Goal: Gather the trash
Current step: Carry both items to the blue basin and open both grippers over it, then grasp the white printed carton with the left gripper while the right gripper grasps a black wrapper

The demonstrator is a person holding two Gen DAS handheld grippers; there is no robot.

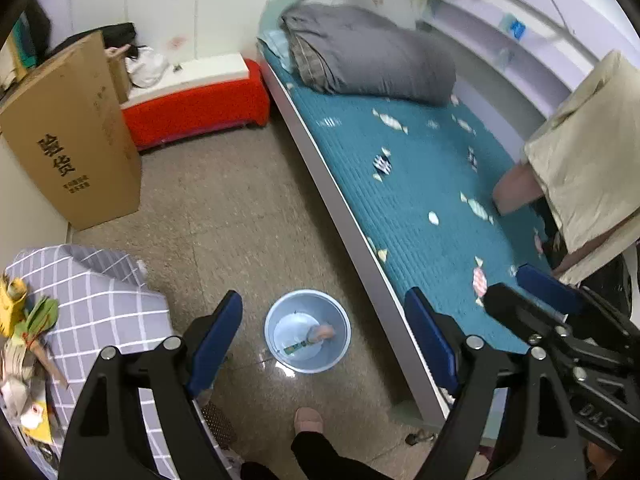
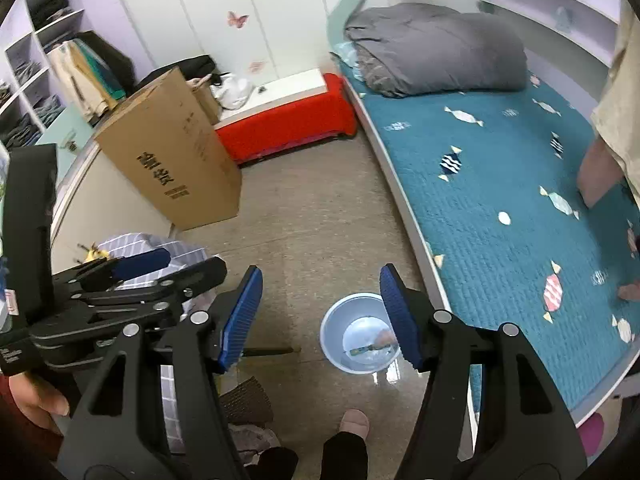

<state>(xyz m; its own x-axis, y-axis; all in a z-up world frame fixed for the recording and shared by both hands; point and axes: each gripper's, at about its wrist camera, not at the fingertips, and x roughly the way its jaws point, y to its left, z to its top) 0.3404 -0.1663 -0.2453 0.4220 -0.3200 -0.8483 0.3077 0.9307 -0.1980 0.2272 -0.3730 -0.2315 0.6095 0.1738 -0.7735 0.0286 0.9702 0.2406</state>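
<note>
Both claws hang wide apart and empty over a bedroom floor. Seen from the left wrist, the left gripper (image 1: 324,340) frames a pale blue plastic bin (image 1: 307,331) standing on the speckled floor (image 1: 224,208) at about six o'clock; nothing lies between its blue pads (image 1: 216,336). From the right wrist, the right gripper (image 2: 320,316) is likewise spread with nothing held, the same bin at five o'clock of centre, partly hidden behind its right-hand pad. The bin already holds what looks like a wrapper and a small tan scrap; what they are exactly cannot be told.

A slippered foot (image 1: 308,420) stands just short of the bin at six o'clock. A grey checked cloth (image 1: 96,300) heaped with paper litter (image 1: 24,328) sits at eight o'clock, the likeliest trash left to gather. Further out, a tall cardboard box (image 1: 72,132) leans at ten o'clock, a red bench (image 1: 196,108) at eleven, and a teal bedspread (image 1: 400,168) with a folded grey quilt (image 1: 368,56) runs from three to one o'clock.

The risks: the bin is light and close to the foot, so a step could tip it; loose paper may slip from broad pads; and the two grippers, nearly touching at the frame edges, could knock together.
</note>
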